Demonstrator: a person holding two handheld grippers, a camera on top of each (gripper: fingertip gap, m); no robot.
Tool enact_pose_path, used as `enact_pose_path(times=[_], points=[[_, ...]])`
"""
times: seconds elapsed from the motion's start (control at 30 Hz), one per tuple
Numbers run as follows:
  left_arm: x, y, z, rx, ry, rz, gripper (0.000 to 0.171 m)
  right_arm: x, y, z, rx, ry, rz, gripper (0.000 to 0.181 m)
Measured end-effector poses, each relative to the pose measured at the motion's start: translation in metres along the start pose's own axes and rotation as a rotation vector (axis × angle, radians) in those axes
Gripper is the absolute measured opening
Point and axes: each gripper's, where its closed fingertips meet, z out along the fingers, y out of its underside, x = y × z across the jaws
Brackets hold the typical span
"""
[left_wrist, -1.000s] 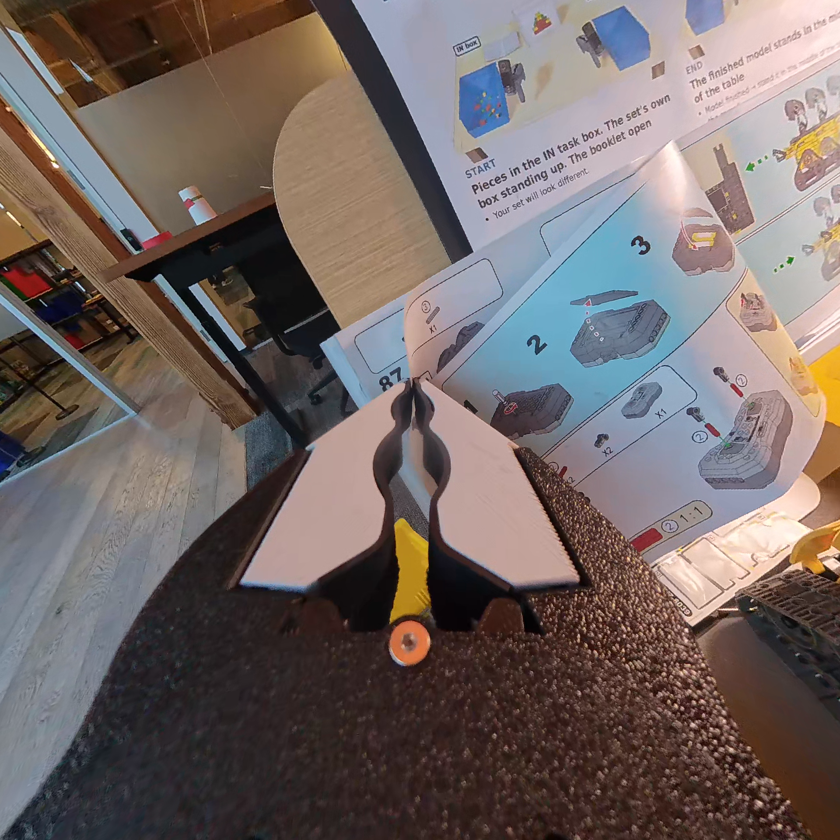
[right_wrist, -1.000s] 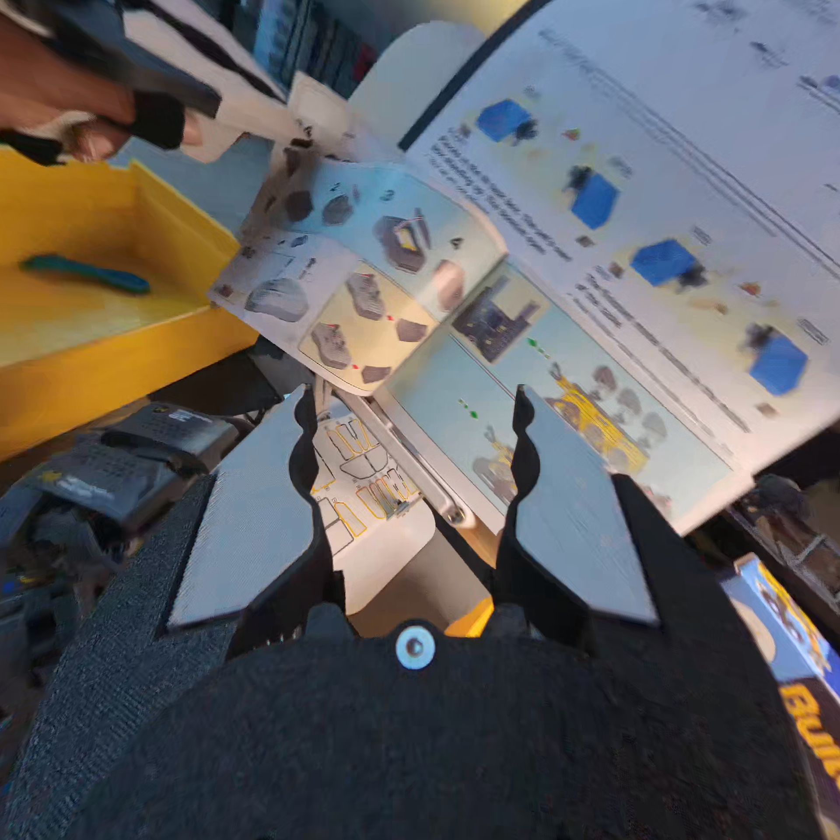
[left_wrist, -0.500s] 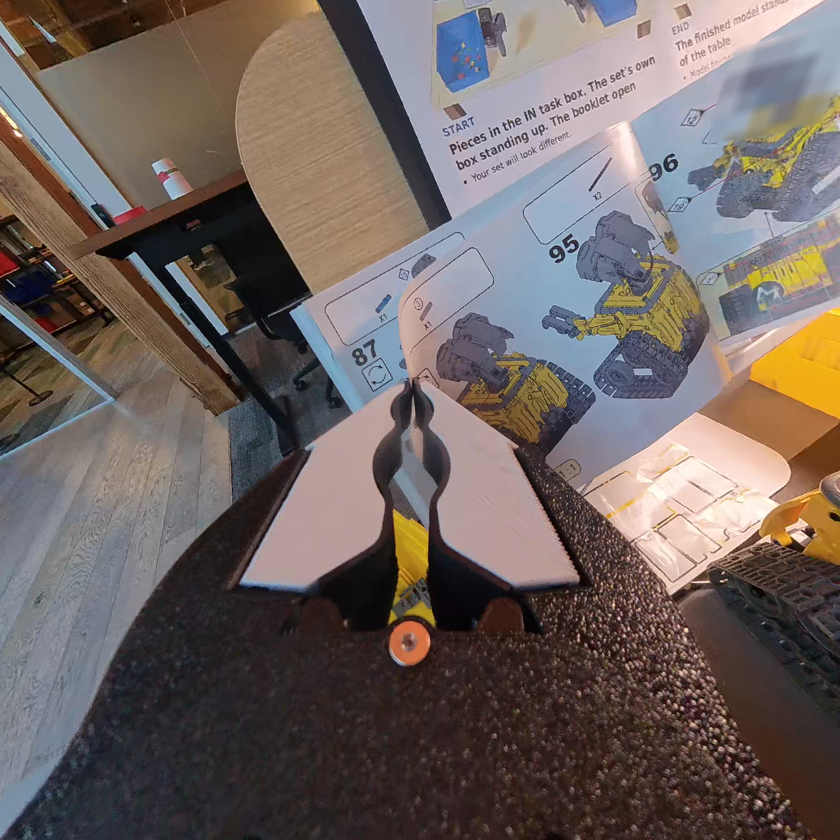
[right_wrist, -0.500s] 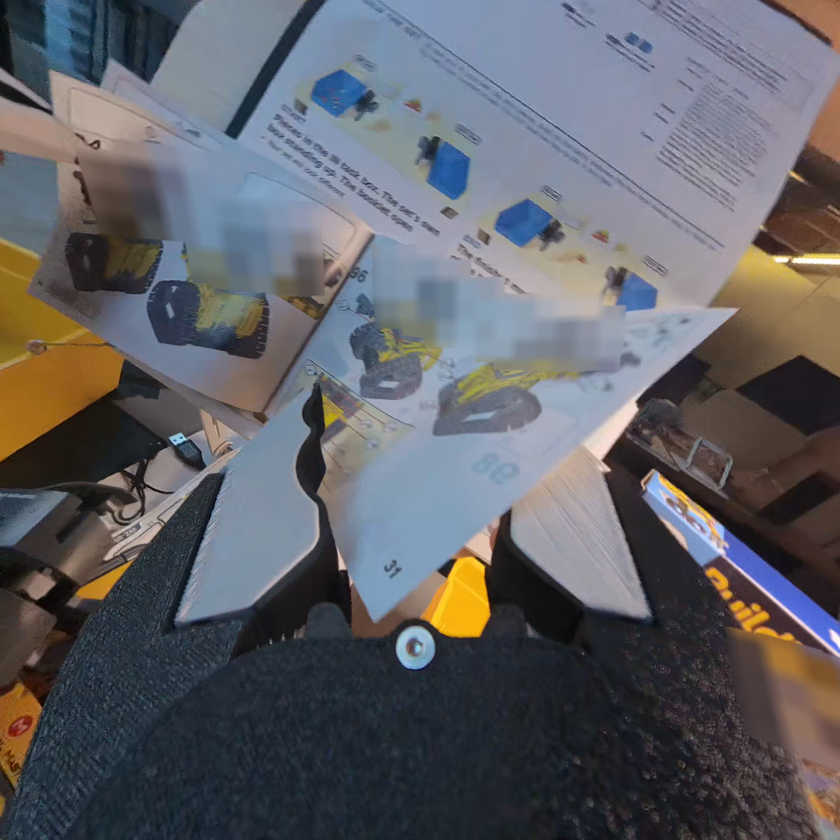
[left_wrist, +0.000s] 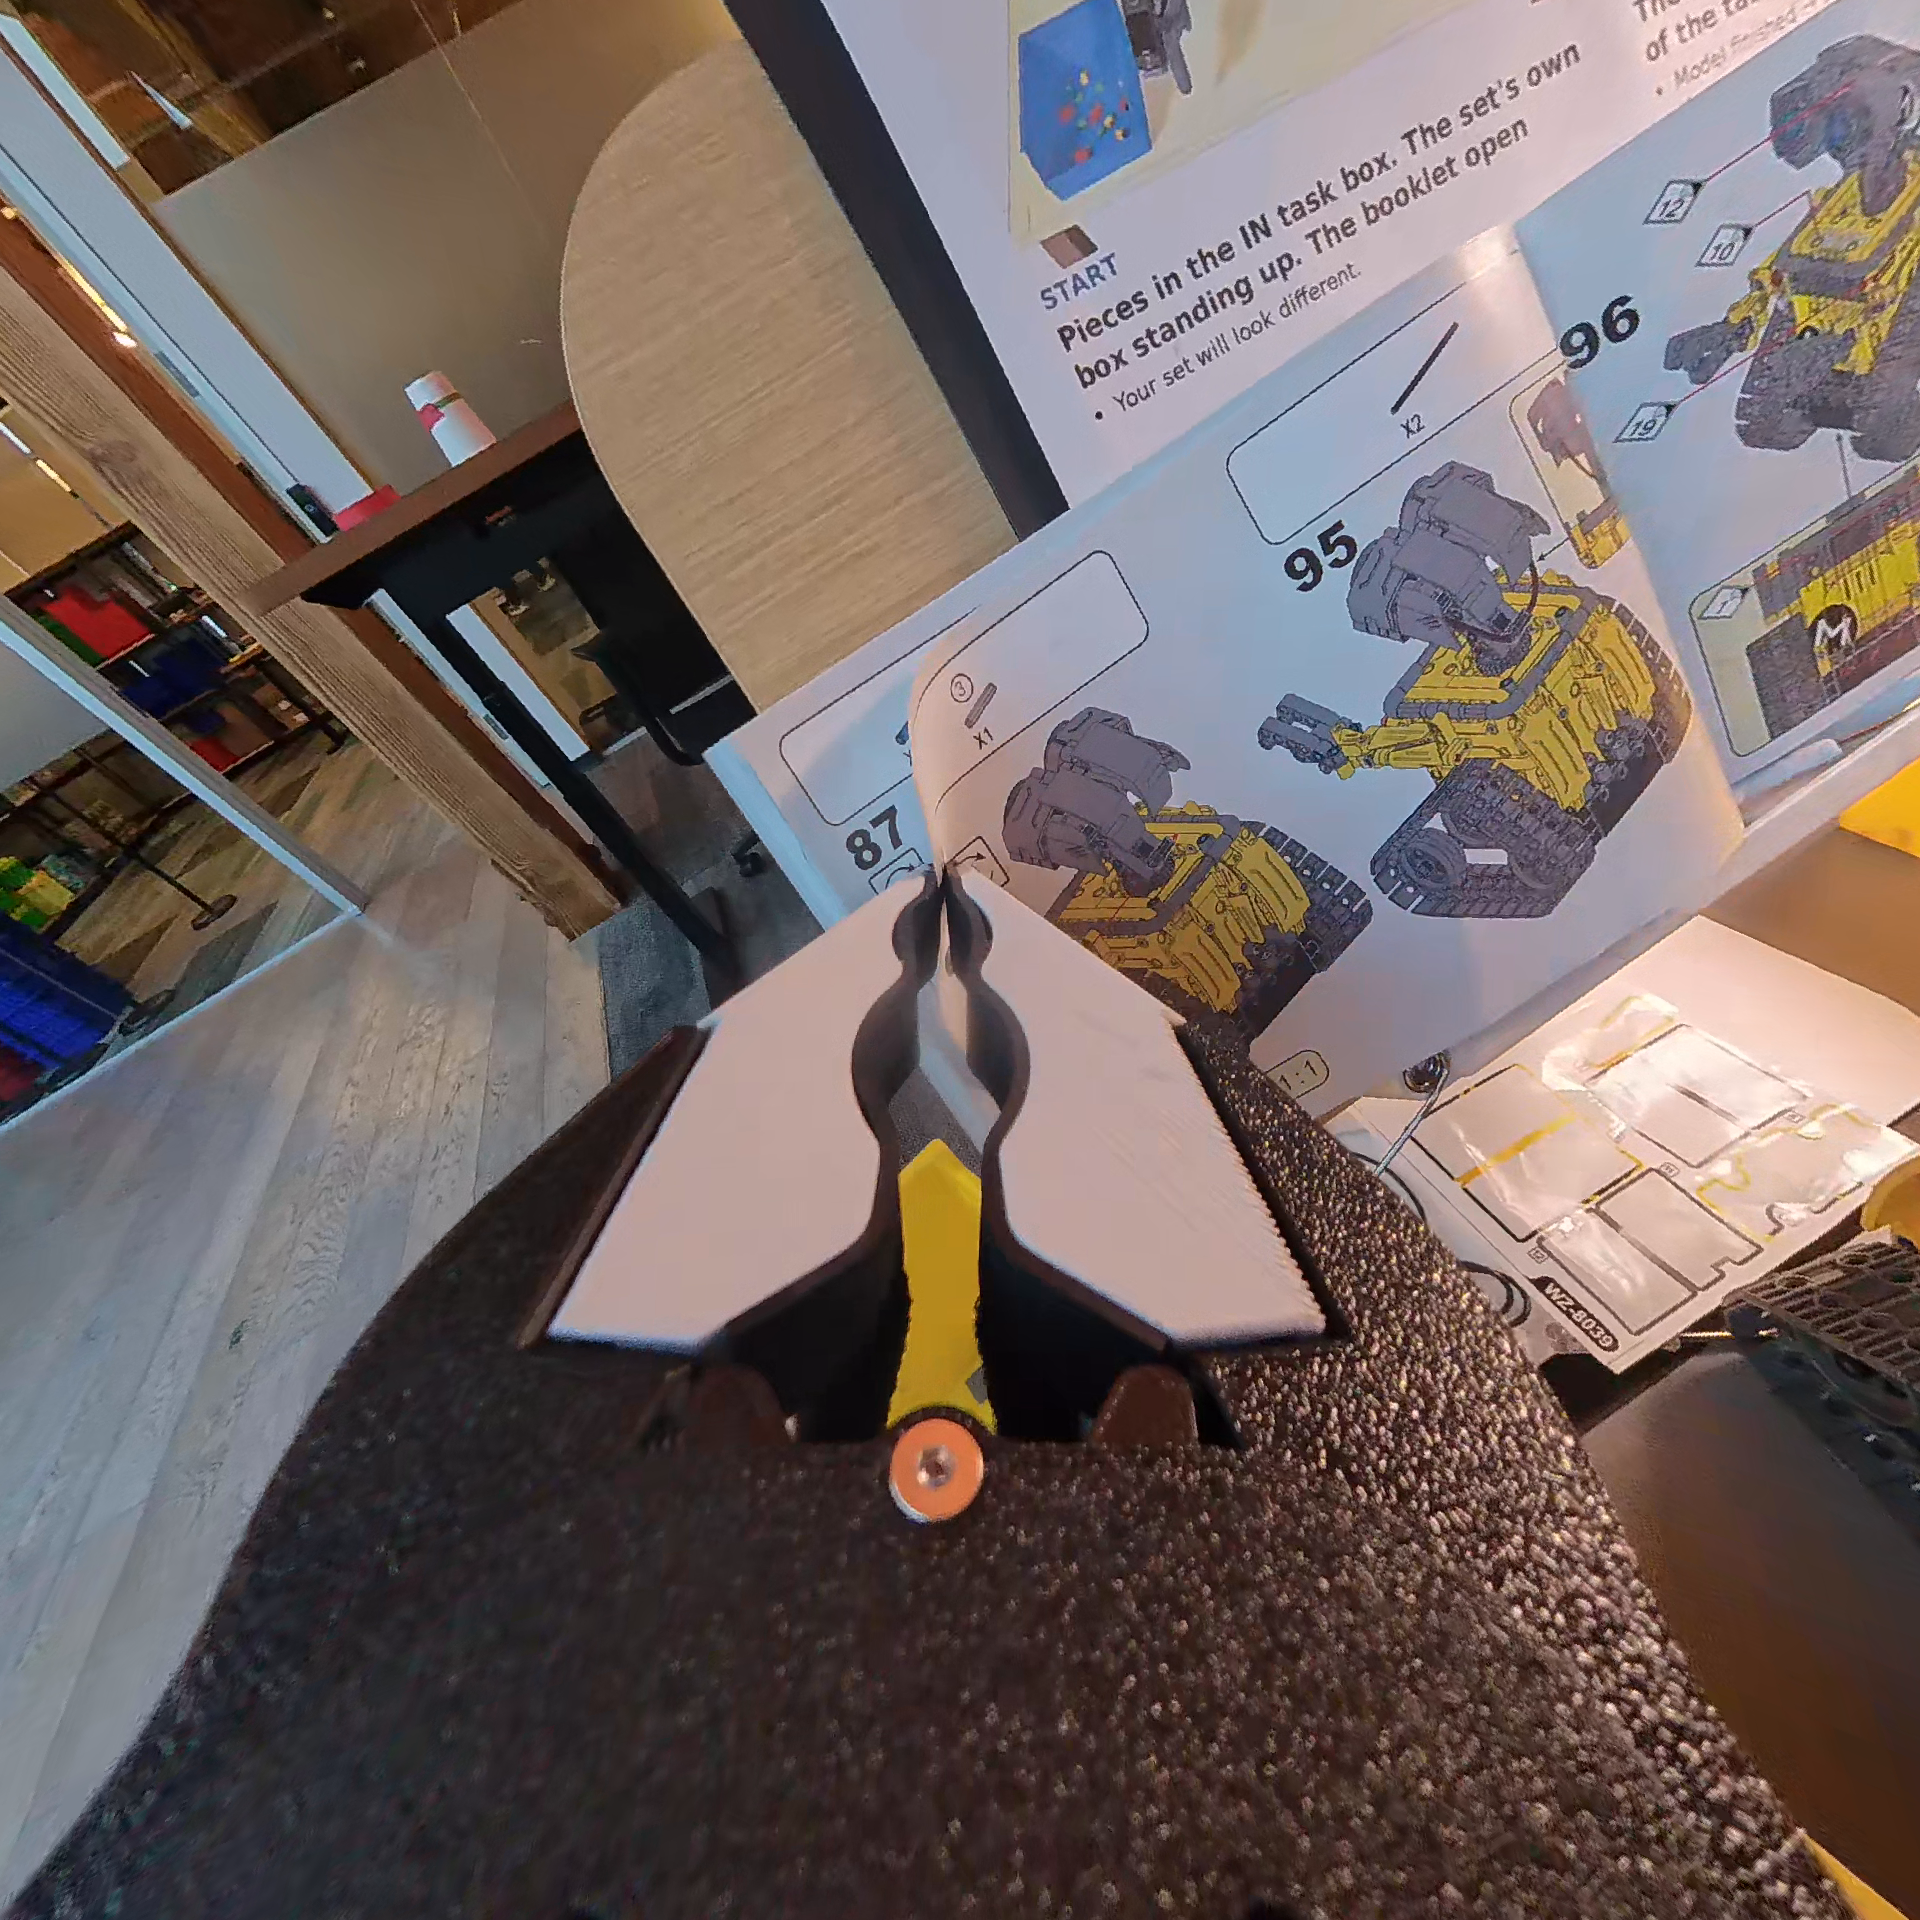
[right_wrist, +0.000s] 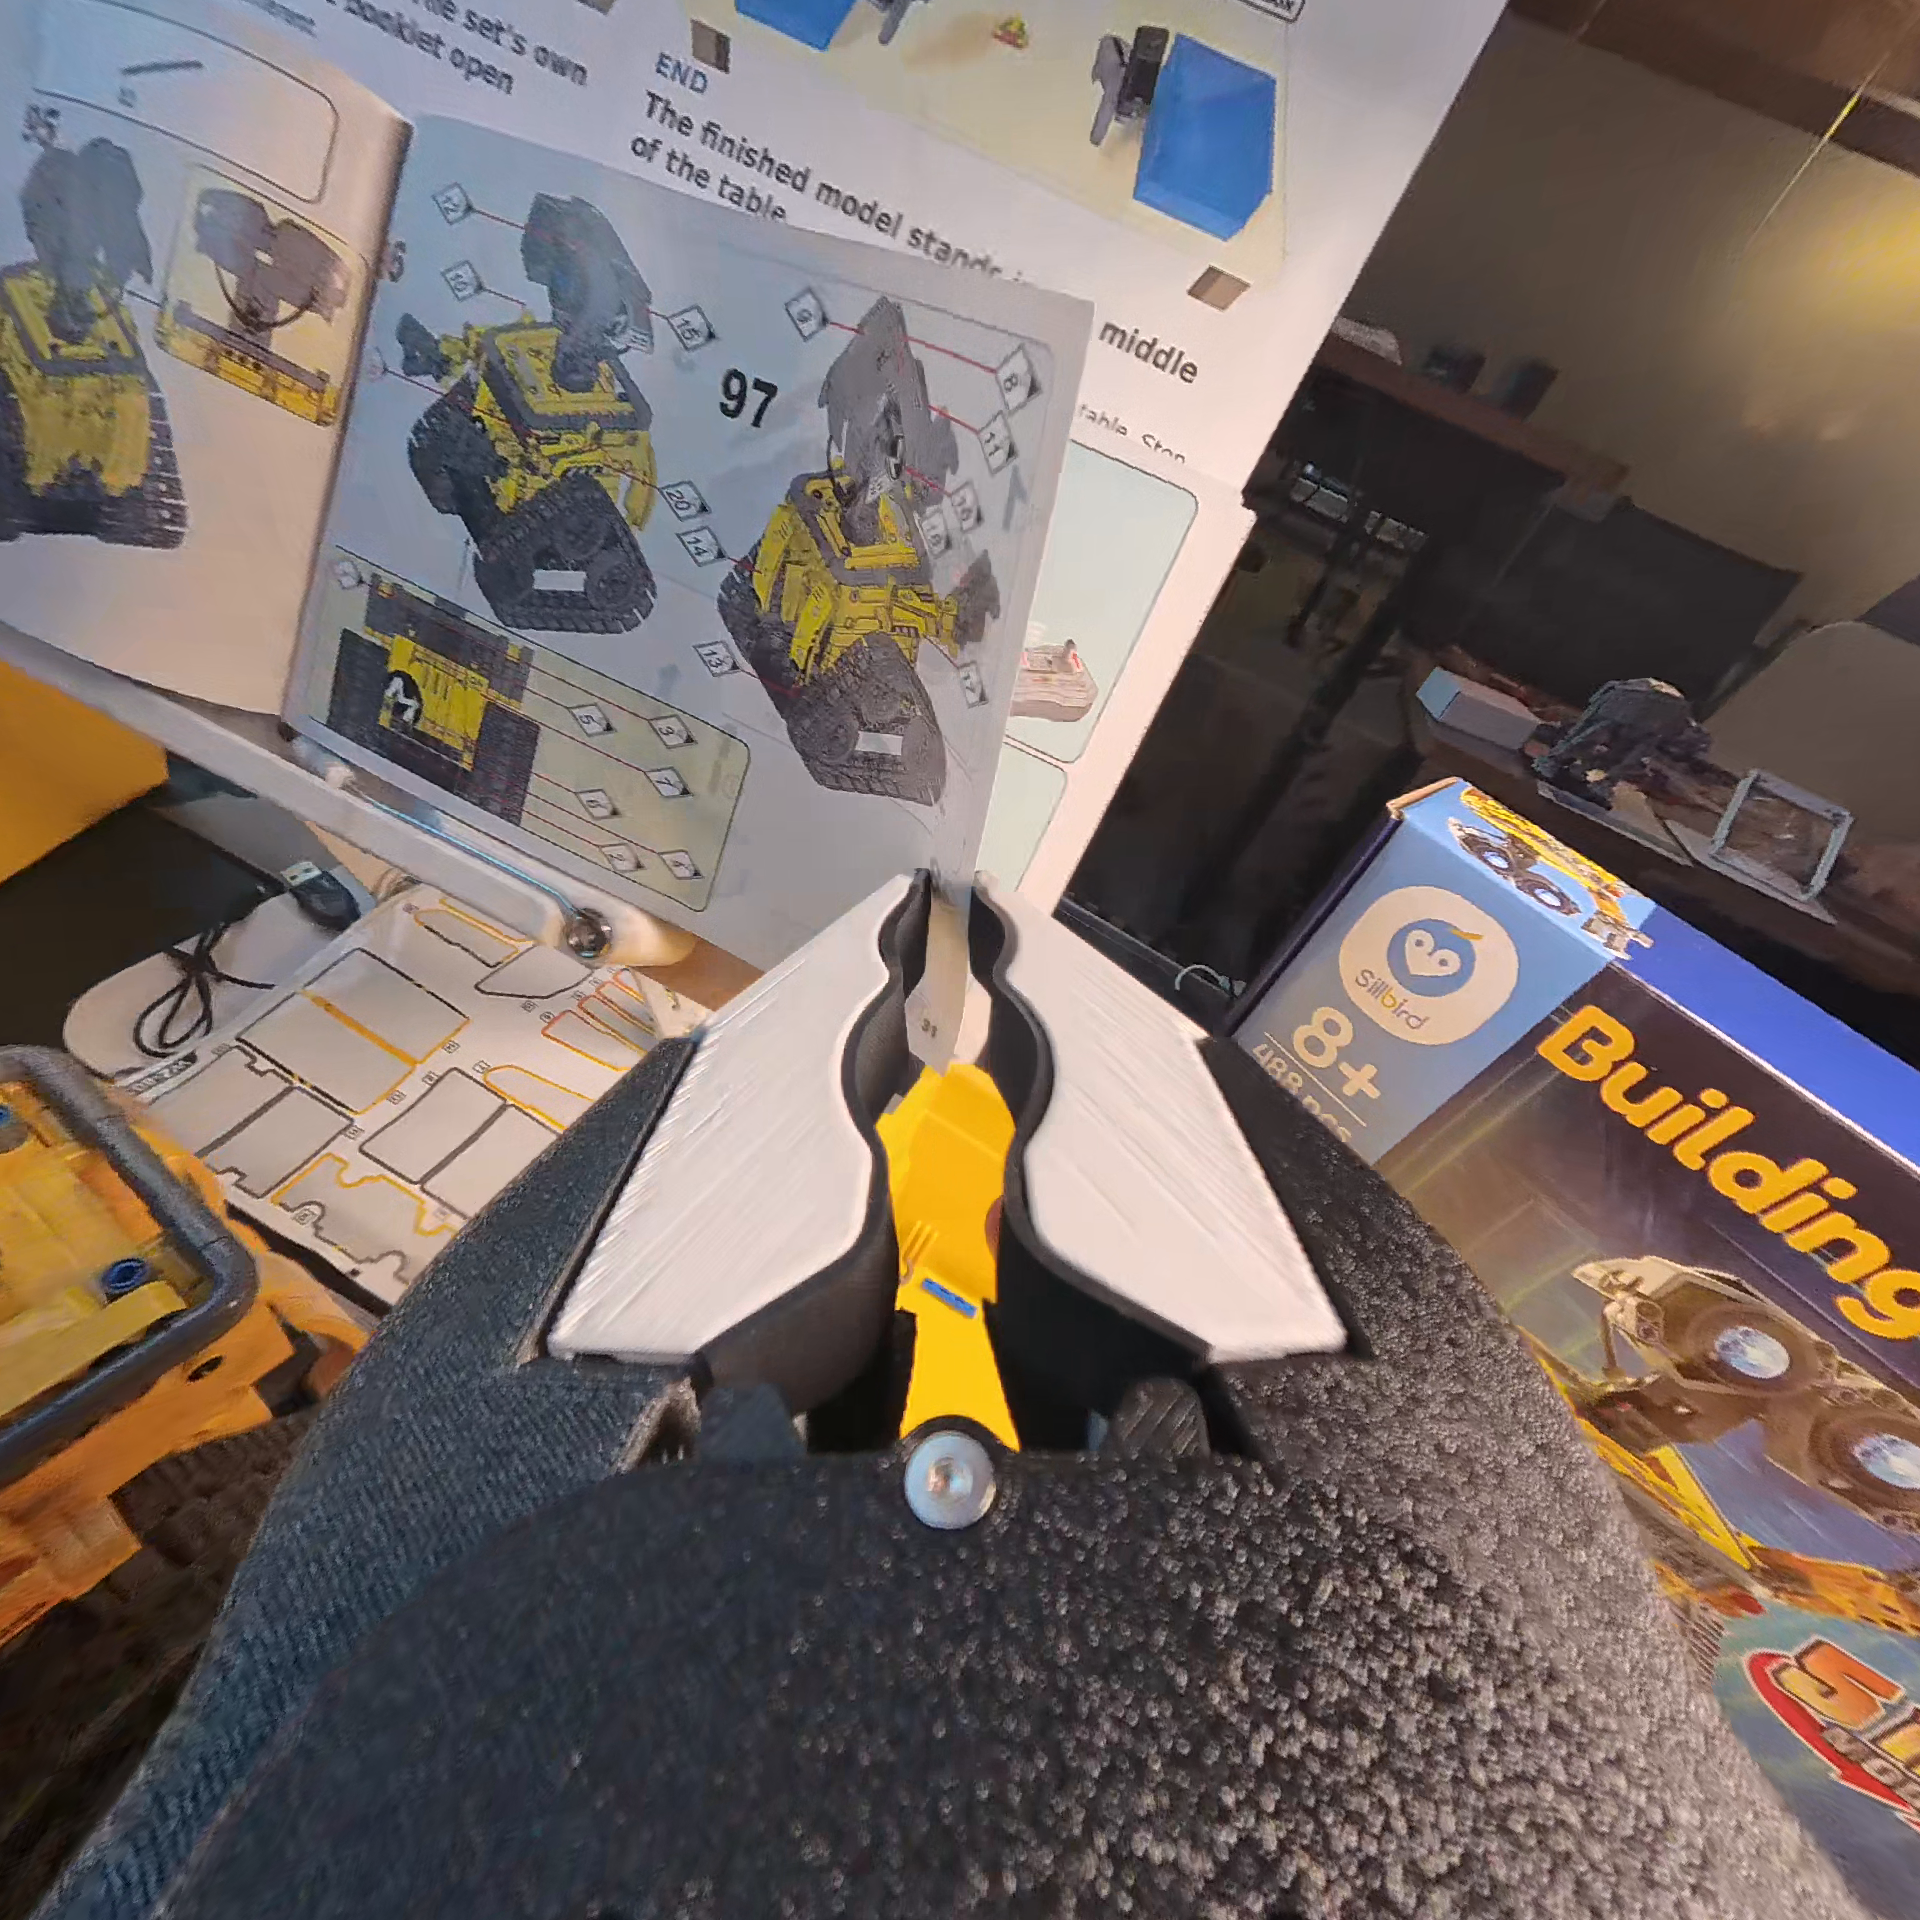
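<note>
An open instruction booklet stands on a white holder, showing drawings of a yellow tracked model. My left gripper is shut on the lower left corner of a curled left-hand page. In the right wrist view, my right gripper is shut on the lower right corner of a right-hand page of the booklet. That page corner shows between the jaws. A large printed sheet stands behind the booklet and also shows in the right wrist view.
A sticker sheet lies below the booklet, also in the right wrist view, with a black cable on it. A yellow model with black tracks sits near. A blue set box stands at the right. Some 35 cm of space lies between my two pairs of fingers.
The booklet's pages have flipped from early steps to late ones. My right gripper was open and has shut on a page corner. My left gripper has stayed shut on its page.
</note>
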Motion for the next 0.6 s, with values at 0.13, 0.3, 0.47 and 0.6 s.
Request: enact_pose_path(times=[0.13, 0.3, 0.47, 0.6], points=[[-0.005, 0.002, 0.0, -0.024, -0.03, 0.024, 0.001, 0.022, 0.015, 0.005, -0.077, 0.08, 0.035, 0.021], [-0.006, 0.001, 0.0, -0.035, -0.051, 0.066, 0.0, 0.011, -0.032, -0.022, 0.169, 0.068, 0.148, 0.024], [-0.008, 0.0, 0.002, -0.043, -0.07, 0.062, 0.002, -0.091, -0.045, -0.01, 0.115, -0.221, 0.068, 0.037], [-0.007, 0.0, -0.002, -0.044, -0.071, 0.056, 0.001, -0.125, -0.043, 0.017, 0.049, -0.182, 0.004, 0.047]])
